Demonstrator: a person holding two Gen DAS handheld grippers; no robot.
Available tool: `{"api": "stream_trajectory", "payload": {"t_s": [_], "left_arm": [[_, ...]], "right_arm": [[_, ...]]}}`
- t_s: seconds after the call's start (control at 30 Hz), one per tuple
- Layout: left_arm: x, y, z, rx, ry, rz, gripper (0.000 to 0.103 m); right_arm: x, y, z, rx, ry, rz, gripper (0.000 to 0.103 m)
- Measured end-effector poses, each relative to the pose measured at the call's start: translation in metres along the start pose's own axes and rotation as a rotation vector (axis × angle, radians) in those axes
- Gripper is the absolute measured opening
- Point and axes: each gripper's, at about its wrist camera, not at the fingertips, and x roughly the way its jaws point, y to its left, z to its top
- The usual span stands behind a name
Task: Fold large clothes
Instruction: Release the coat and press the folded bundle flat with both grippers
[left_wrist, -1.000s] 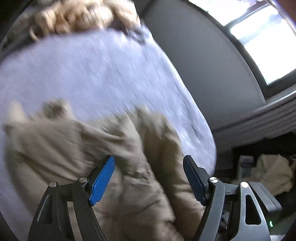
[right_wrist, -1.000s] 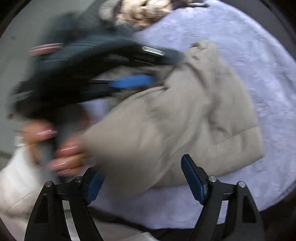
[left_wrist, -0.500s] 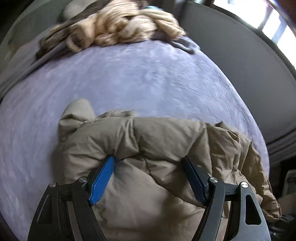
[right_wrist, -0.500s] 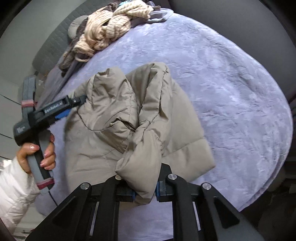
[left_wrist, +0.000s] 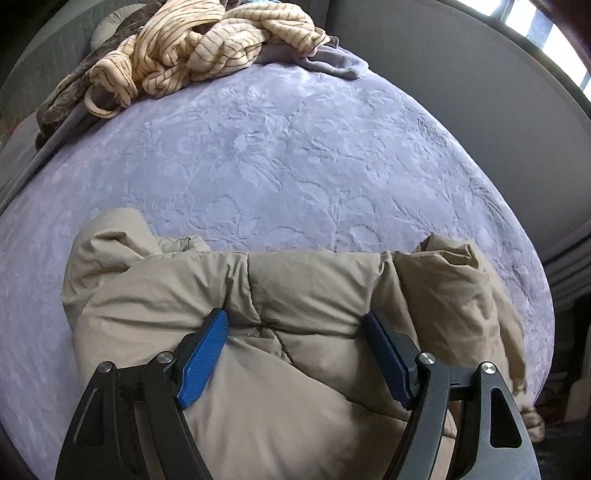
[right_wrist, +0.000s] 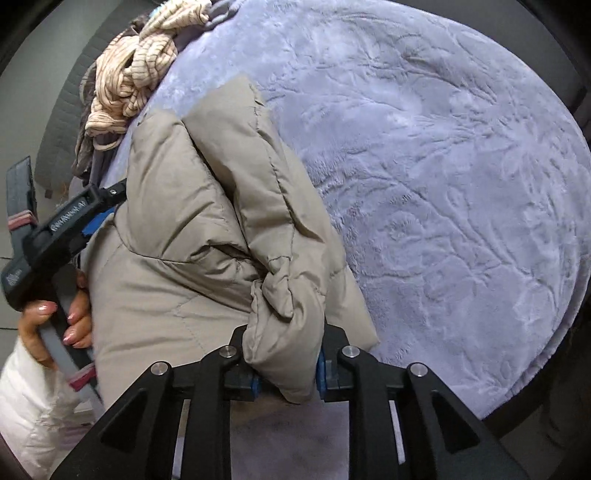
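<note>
A beige puffer jacket lies bunched on a lavender bedspread. My left gripper points down into it with its jaws wide and opening a little. A thick roll of the jacket bulges between the blue pads, which do not clamp it. In the right wrist view the jacket is folded over itself. My right gripper holds the jacket's sleeve end between its pads, and its jaws are opening. The left gripper shows at the jacket's left edge, held by a hand.
A pile of striped cream clothes on brown and grey cloth lies at the far end of the bed, also seen as the striped pile. The bedspread spreads wide to the right. A white sleeve is at lower left. A window is upper right.
My right gripper went from open to shut on the sleeve end and swung it over the jacket. My left gripper sank lower onto the jacket and tilted further down.
</note>
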Motion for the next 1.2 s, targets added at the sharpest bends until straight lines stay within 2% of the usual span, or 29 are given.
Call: {"api": "stream_trajectory", "payload": {"t_s": [0.03, 0.1, 0.2, 0.27, 0.33, 0.43, 0.57, 0.73, 0.83, 0.93, 0.97, 1.0, 1.1, 1.2], "left_arm": [[-0.001, 0.001, -0.001, 0.0, 0.0, 0.0, 0.079], [-0.001, 0.003, -0.002, -0.001, 0.0, 0.001, 0.079], [-0.002, 0.003, -0.004, 0.001, -0.003, 0.003, 0.079], [-0.002, 0.001, -0.004, 0.005, -0.002, 0.011, 0.079], [-0.002, -0.001, -0.004, 0.009, 0.001, 0.02, 0.079], [-0.012, 0.003, -0.002, -0.014, 0.016, 0.037, 0.079], [-0.049, 0.015, -0.013, -0.058, 0.012, 0.016, 0.079], [-0.093, 0.03, -0.062, -0.13, 0.054, -0.05, 0.079], [-0.102, 0.032, -0.098, -0.182, 0.103, -0.07, 0.079], [-0.1, 0.031, -0.133, -0.249, 0.15, -0.057, 0.079], [-0.098, 0.031, -0.141, -0.282, 0.16, -0.061, 0.084], [-0.096, 0.032, -0.148, -0.316, 0.171, -0.062, 0.089], [-0.096, 0.032, -0.162, -0.385, 0.181, -0.072, 0.089], [-0.101, 0.027, -0.166, -0.362, 0.183, -0.053, 0.088]], "right_arm": [[-0.008, 0.0, 0.001, -0.012, -0.005, -0.012, 0.031], [-0.031, 0.003, 0.002, -0.048, -0.049, -0.029, 0.031], [-0.07, 0.01, 0.007, -0.096, -0.153, 0.011, 0.031], [-0.078, 0.02, 0.013, -0.144, -0.162, 0.048, 0.031], [-0.069, 0.036, 0.018, -0.222, -0.114, 0.053, 0.031], [-0.038, 0.051, 0.018, -0.315, -0.013, -0.012, 0.031], [-0.014, 0.044, 0.011, -0.329, 0.084, -0.012, 0.031], [-0.007, 0.037, 0.012, -0.341, 0.151, 0.023, 0.031], [-0.003, 0.038, 0.012, -0.375, 0.181, 0.022, 0.031], [0.007, 0.036, 0.011, -0.393, 0.223, 0.015, 0.031], [0.012, 0.035, 0.01, -0.398, 0.243, 0.012, 0.031], [0.016, 0.034, 0.009, -0.4, 0.259, 0.01, 0.031], [0.028, 0.032, 0.011, -0.399, 0.287, 0.002, 0.03], [0.035, 0.032, 0.014, -0.407, 0.301, -0.003, 0.028]]}}
